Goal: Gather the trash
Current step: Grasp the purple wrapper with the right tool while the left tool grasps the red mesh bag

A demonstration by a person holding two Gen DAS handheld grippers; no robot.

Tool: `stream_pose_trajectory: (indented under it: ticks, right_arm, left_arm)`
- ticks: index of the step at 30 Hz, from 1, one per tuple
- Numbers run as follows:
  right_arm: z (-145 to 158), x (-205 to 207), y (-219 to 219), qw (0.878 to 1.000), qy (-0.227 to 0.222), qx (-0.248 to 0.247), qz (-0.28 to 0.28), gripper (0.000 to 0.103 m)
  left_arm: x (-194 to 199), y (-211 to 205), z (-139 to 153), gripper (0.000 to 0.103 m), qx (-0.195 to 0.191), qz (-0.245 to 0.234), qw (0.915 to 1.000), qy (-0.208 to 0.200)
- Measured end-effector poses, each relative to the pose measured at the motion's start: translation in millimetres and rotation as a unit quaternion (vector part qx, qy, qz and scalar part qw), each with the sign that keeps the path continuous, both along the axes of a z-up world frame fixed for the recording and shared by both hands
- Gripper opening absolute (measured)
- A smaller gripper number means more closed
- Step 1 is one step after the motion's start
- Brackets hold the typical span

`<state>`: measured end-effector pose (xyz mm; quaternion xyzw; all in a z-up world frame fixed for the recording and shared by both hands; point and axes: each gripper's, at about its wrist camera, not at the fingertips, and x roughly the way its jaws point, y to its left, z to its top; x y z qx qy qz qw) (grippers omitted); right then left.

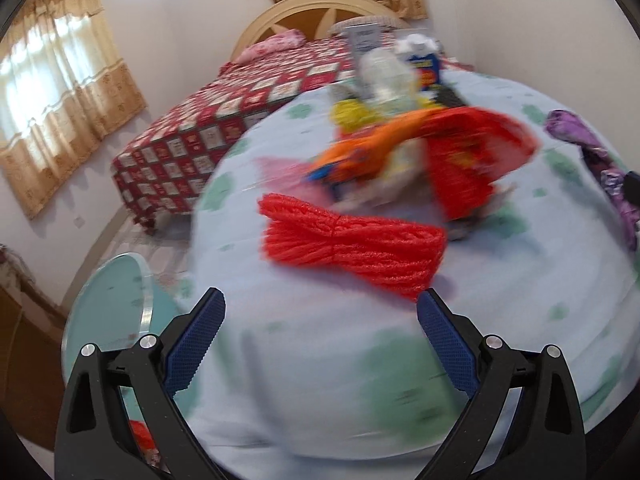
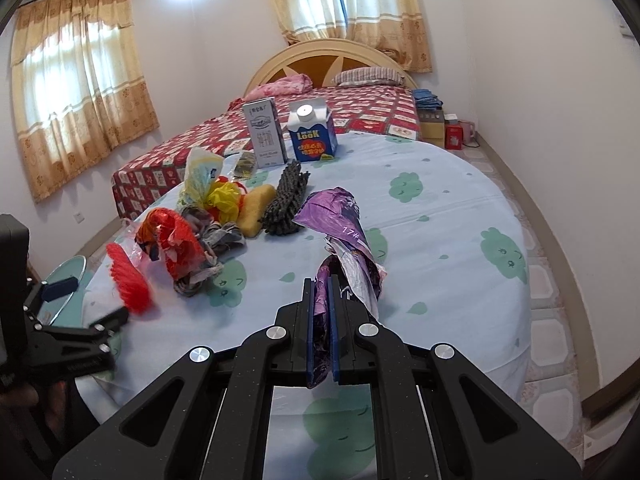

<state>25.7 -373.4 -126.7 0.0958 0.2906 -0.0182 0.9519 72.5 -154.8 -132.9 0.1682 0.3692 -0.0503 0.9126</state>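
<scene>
1. The purple wrapper (image 2: 344,236) is the piece of trash in hand: a crinkled foil bag lying on the pale blue tablecloth (image 2: 460,216), its near end pinched between the closed pads of the right gripper (image 2: 322,320). It looks light, thin and slippery, so I'd judge a grip on a bunched fold holds better than on a flat edge.
2. The left gripper (image 1: 320,316) hangs with its jaws wide apart and nothing between them, just short of the red mesh bundle (image 1: 352,240).
3. That bundle looks soft and springy, and its waist is tied in; taking it across that narrow middle seems the surest hold.
4. Behind it sits a loose heap: a red and orange plastic bag (image 2: 172,240), a yellow bag (image 2: 224,198), a yellow sponge (image 2: 256,208) and a dark mesh bundle (image 2: 286,200). All would crush easily.
5. At the far edge stand a grey carton (image 2: 264,132) and a blue carton (image 2: 312,132), upright and stiffer.
6. Beyond the table is a bed (image 2: 360,112).
</scene>
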Motion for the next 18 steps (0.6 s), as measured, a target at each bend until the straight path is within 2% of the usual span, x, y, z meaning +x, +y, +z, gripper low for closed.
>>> stream_pose_trajectory:
  ticks: [4,8,13,16,18]
  right_arm:
    - [-0.3,0.4,3.4,1.0,0.0,-0.002,0.005,0.007]
    - [-1.0,0.3,4.7,1.0,0.0,-0.004,0.005,0.007]
    - [-2.6,1.1,5.3,1.0,0.0,-0.01,0.001,0.007]
    - [-3.8,1.9,3.5,1.0,-0.002,-0.018,-0.007,0.007]
    - [-5.8,2.2,0.4,1.0,-0.002,-0.023,-0.013,0.007]
  left_arm:
    - [3.0,36.9,5.0,0.095,0.002,0.033,0.9994,-0.001]
    - [-1.4,51.5,13.7,0.095,-0.007,0.039,0.9992,-0.008]
    - [-2.1,34.4,25.3,0.095,-0.053,0.042,0.9977,-0.008]
    - [4.2,11.2,26.8,0.095,-0.059,0.037,0.9974,-0.016]
    - [12.1,-0.5,21.8,0.095,-0.051,0.038,0.9979,-0.014]
